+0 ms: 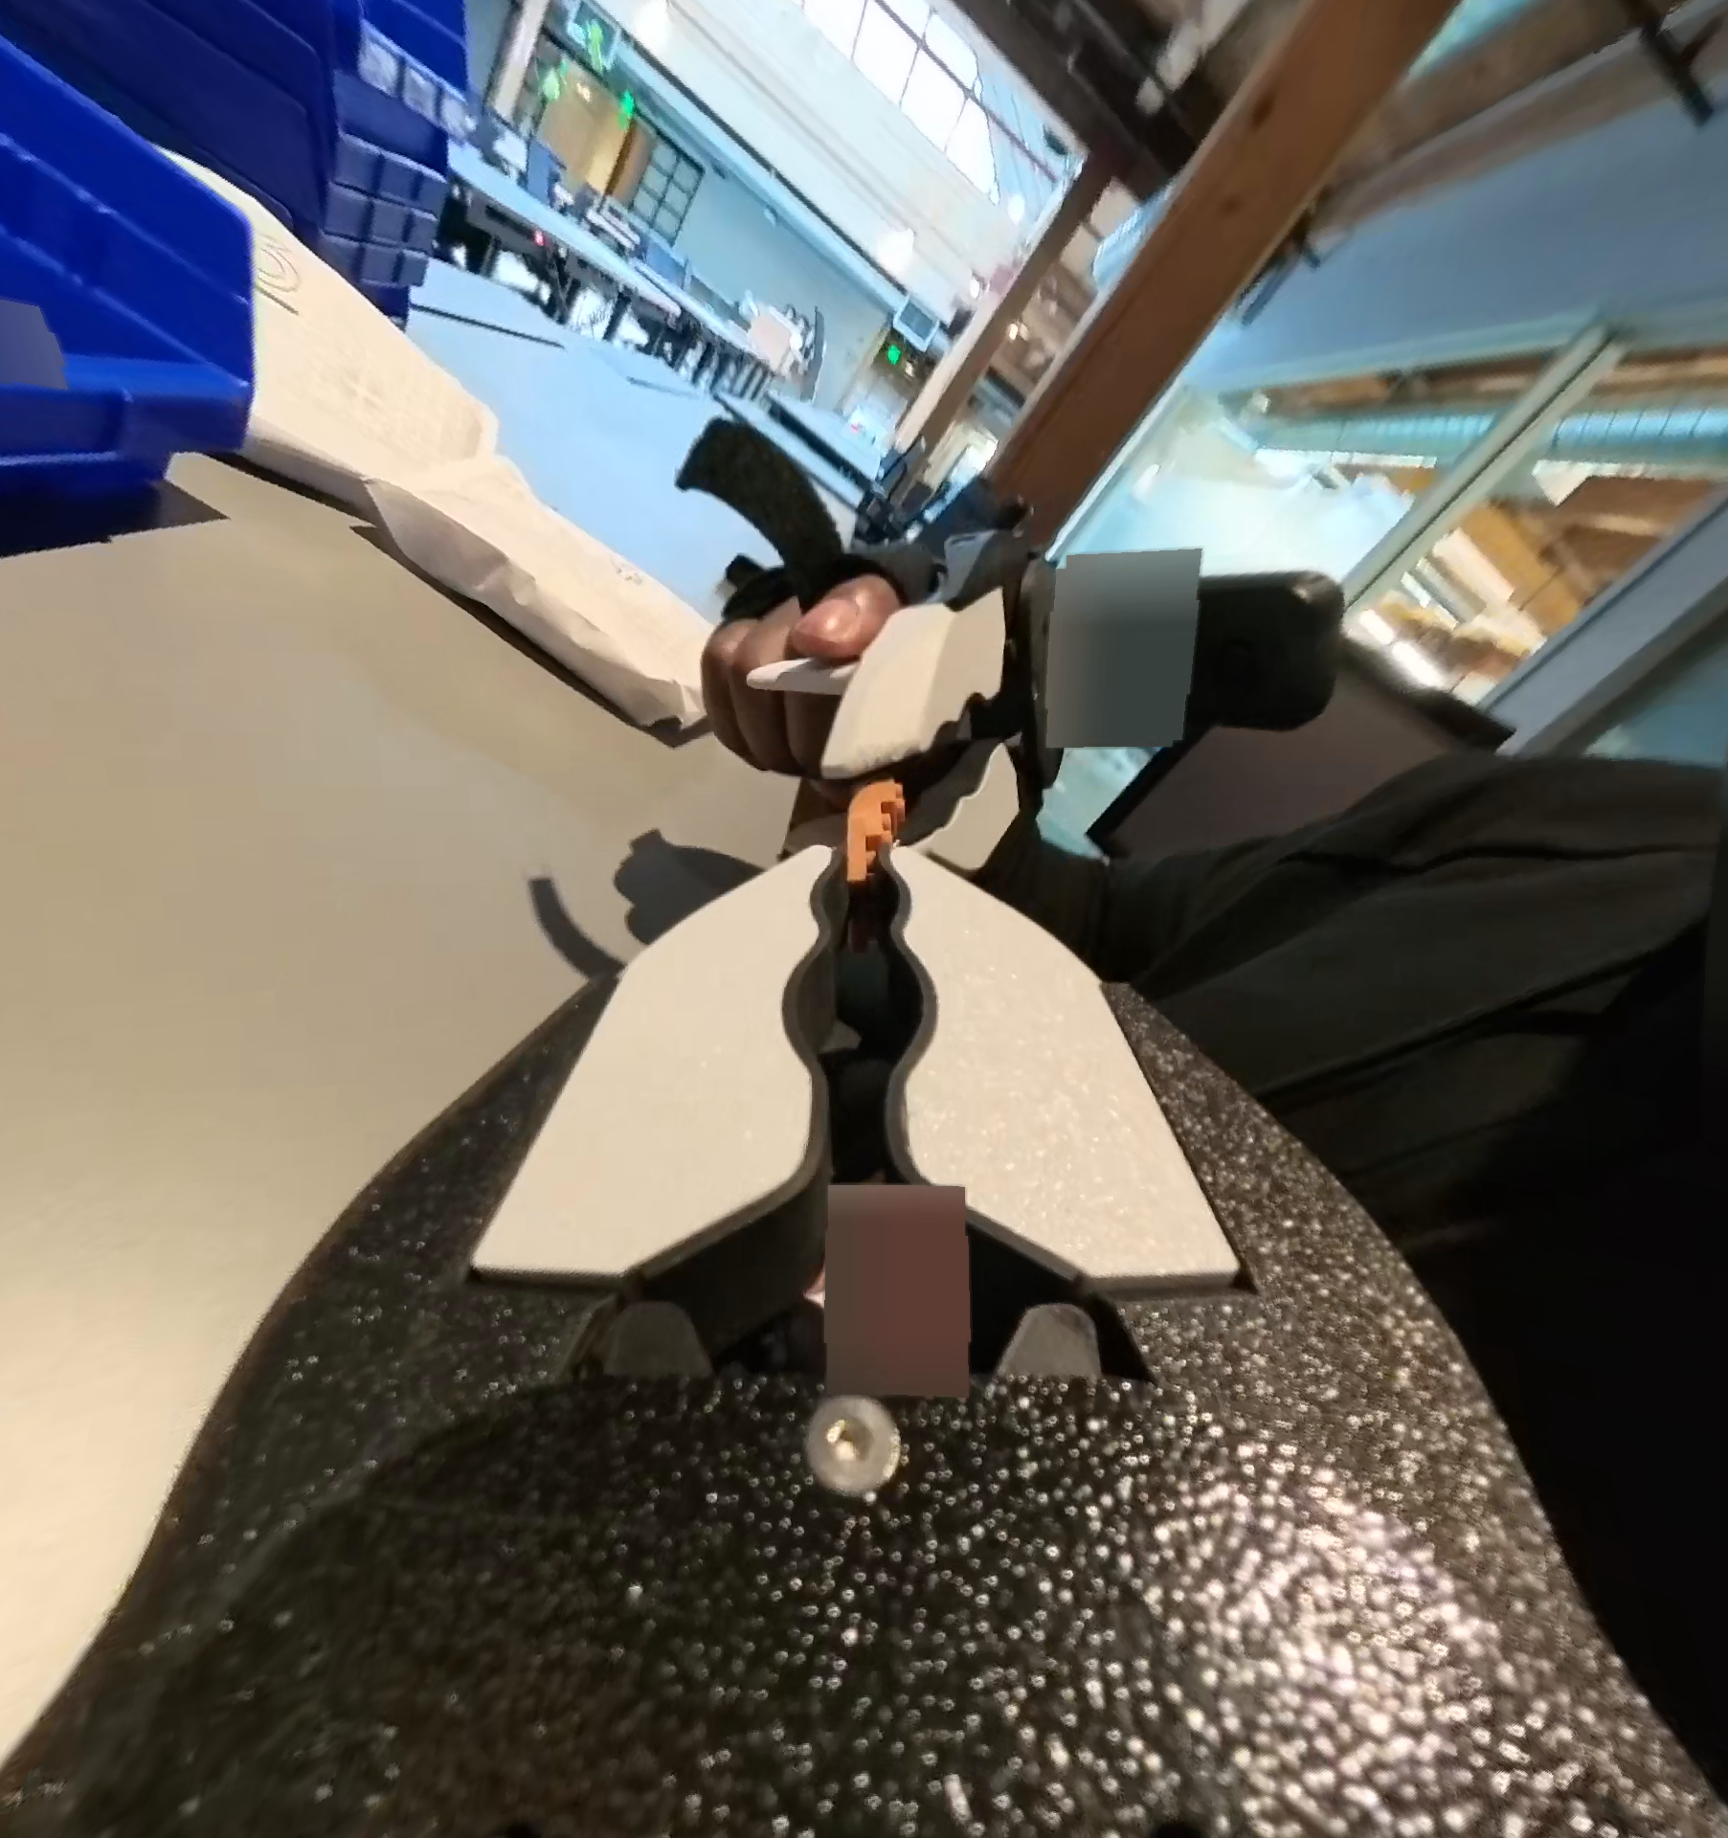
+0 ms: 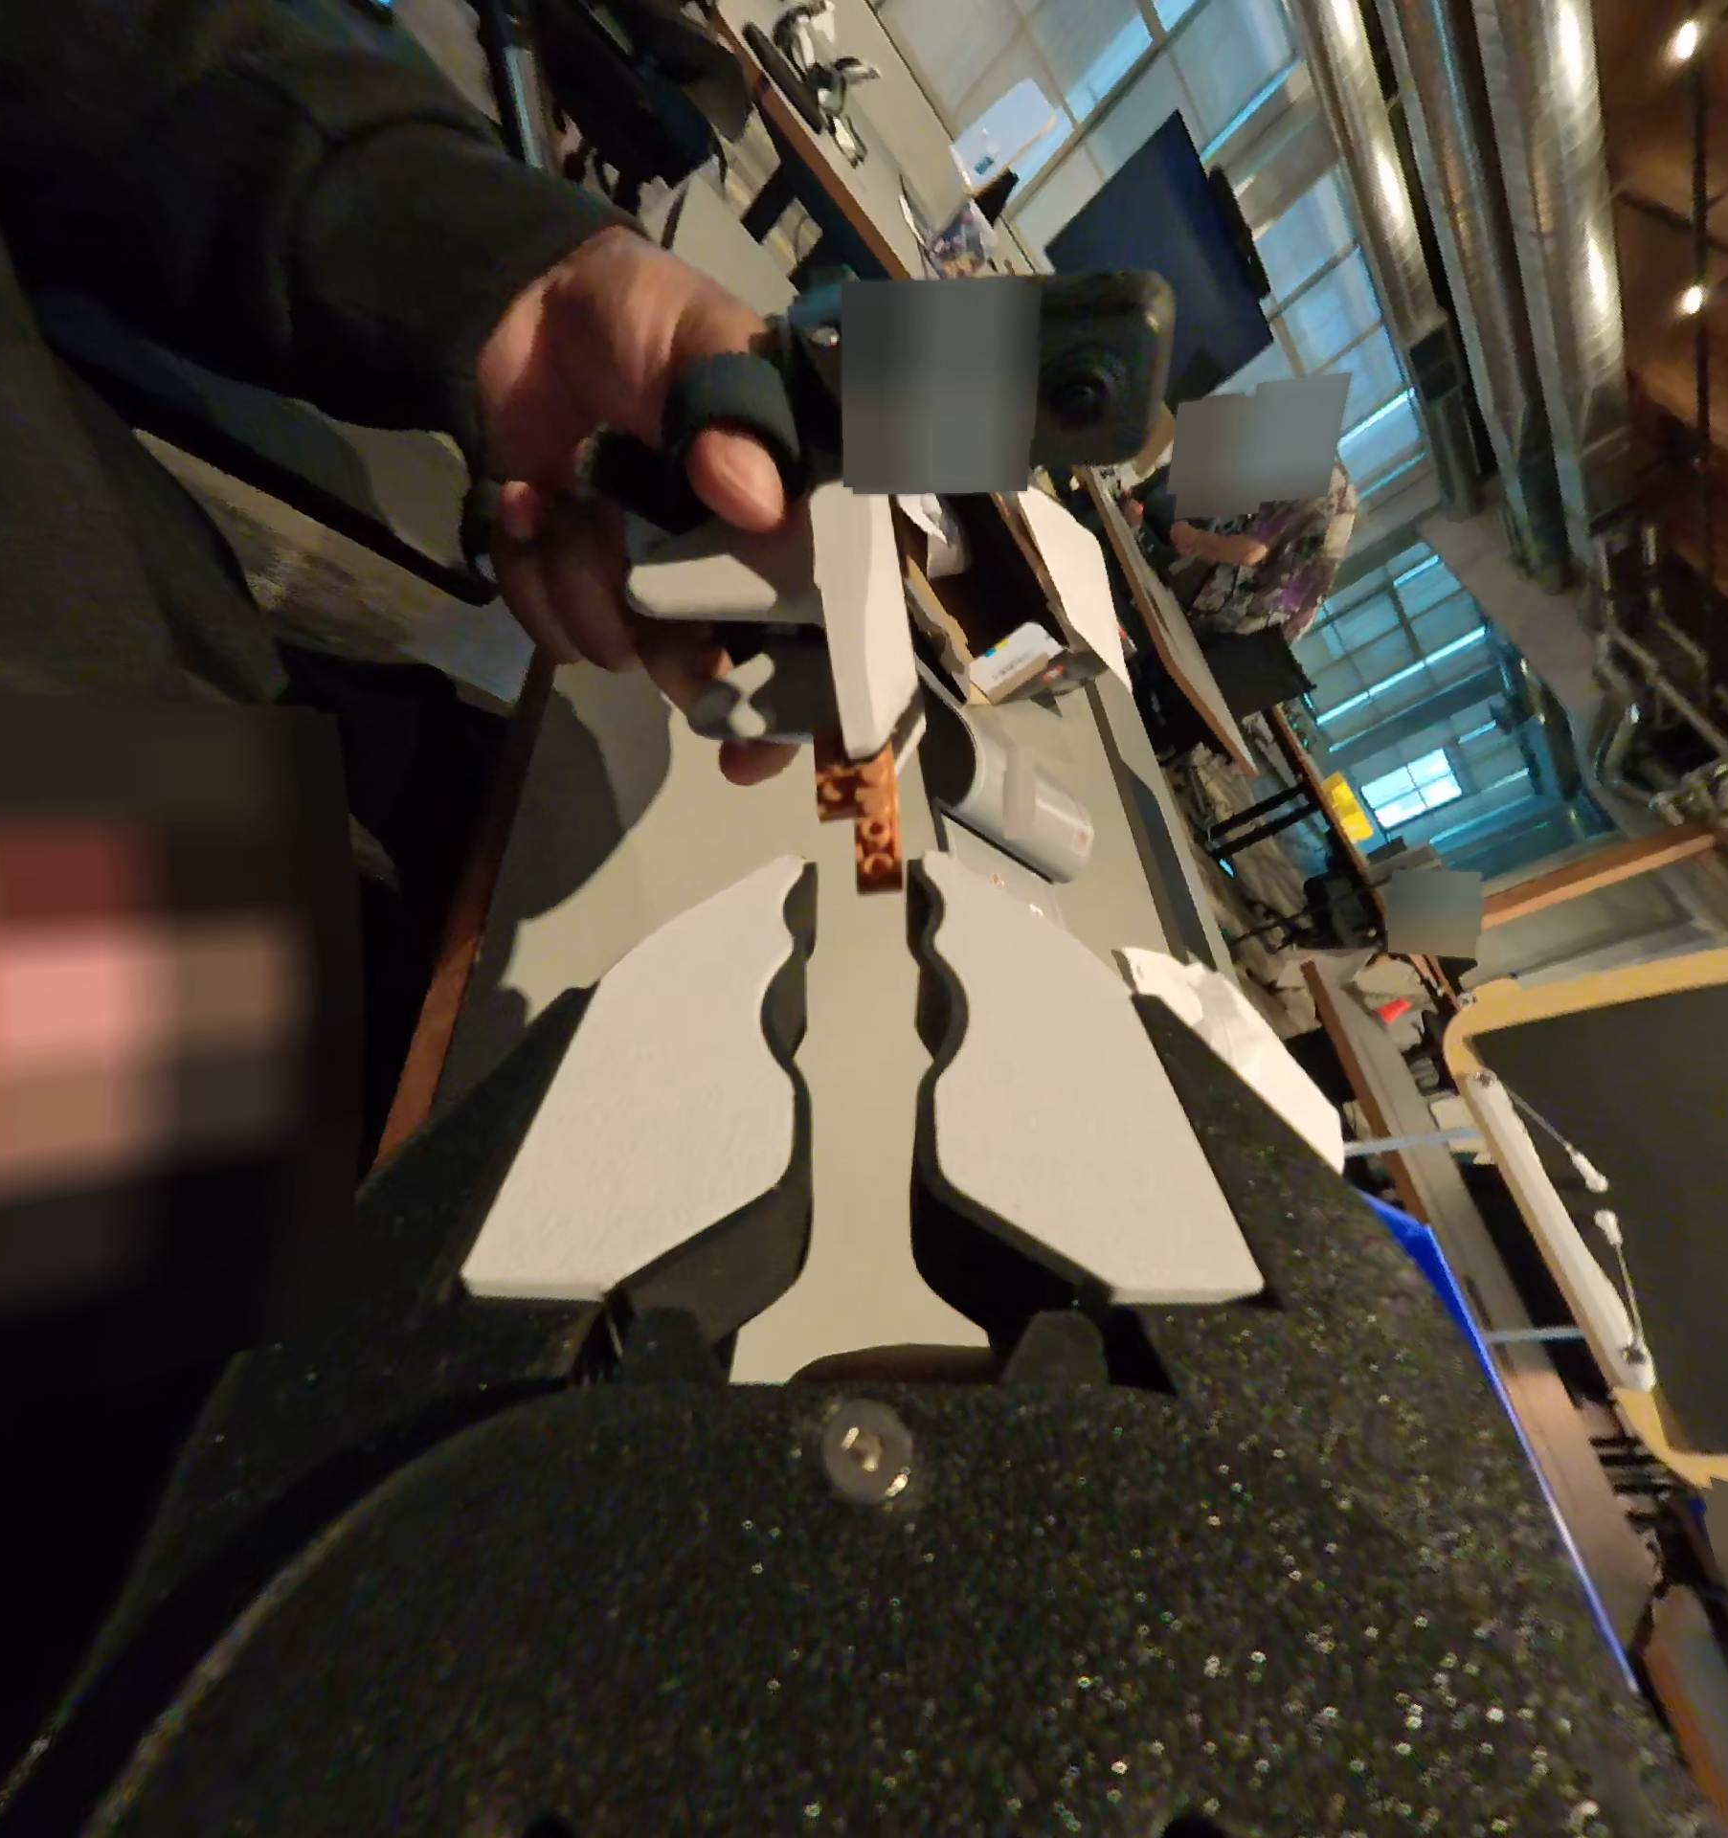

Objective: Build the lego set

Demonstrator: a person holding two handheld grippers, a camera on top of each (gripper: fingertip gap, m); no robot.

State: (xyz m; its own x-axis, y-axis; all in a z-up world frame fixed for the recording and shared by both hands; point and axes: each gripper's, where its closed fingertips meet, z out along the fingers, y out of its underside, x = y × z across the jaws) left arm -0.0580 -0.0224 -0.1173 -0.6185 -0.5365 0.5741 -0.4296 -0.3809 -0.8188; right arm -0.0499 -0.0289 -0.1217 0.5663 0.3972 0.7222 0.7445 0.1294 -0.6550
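Note:
An orange-brown Lego piece (image 1: 874,830), made of studded plates, is held in the air above the pale table (image 1: 243,945). My left gripper (image 1: 865,867) is shut on its near end. In the right wrist view the same piece (image 2: 865,816) hangs from the left gripper (image 2: 855,746), which a hand holds. My right gripper (image 2: 865,887) is open, its fingertips on either side of the piece's free end without touching it. The right gripper also shows in the left wrist view (image 1: 889,771), just beyond the piece.
Blue storage bins (image 1: 94,298) and white crumpled paper bags (image 1: 422,477) lie at the table's far left. A grey cylinder (image 2: 1024,811) and a cardboard box (image 2: 1009,617) lie on the table behind the piece. The person's dark sleeve (image 1: 1387,945) is close by. The grippers are tip to tip, or close to it.

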